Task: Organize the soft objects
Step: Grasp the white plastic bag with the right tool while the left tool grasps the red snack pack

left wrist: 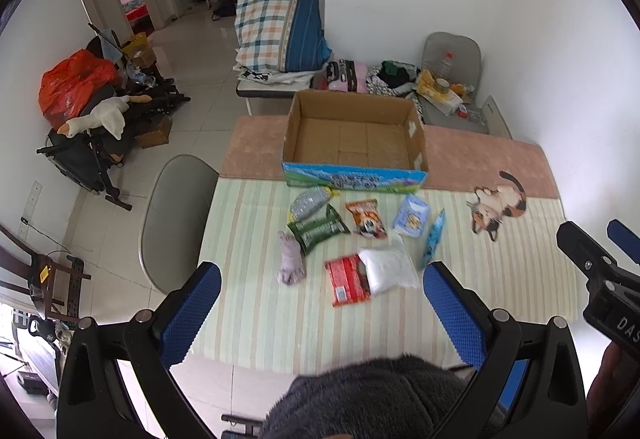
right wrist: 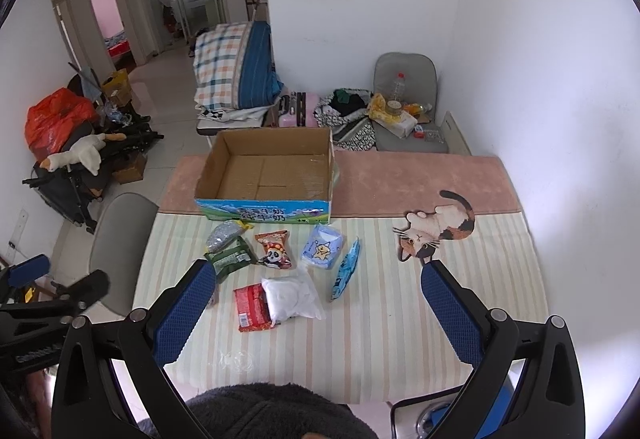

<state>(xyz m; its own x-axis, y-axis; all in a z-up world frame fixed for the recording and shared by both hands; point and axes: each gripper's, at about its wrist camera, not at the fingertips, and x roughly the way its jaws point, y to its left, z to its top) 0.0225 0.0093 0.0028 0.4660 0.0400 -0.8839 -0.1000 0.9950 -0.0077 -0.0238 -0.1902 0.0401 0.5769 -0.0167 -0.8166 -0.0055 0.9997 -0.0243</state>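
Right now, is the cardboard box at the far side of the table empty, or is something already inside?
Empty. Both wrist views look down into the cardboard box, open at the top, and show only its bare brown floor; the soft packets lie outside on the table.

Occlusions and cut-offs, both wrist views

Pale lilac knitted bundle [right wrist: 213, 297], left of the red foil packet [right wrist: 251, 307], mostly hidden behind right gripper's blue finger [right wrist: 185, 313]; packet print unreadable.

Even, soft daylight in both views; shadows under the packets faint. Strong fisheye bend: doorways and walls curve, black vignette fills the corners. White wall [right wrist: 540, 79] near blown out, with a bluish bright patch at the right rim of the right view. Floor [left wrist: 192, 51] carries a pale sheen. Table centre sharp. Dark fleece [left wrist: 372, 399] at bottom edge soft, out of focus.
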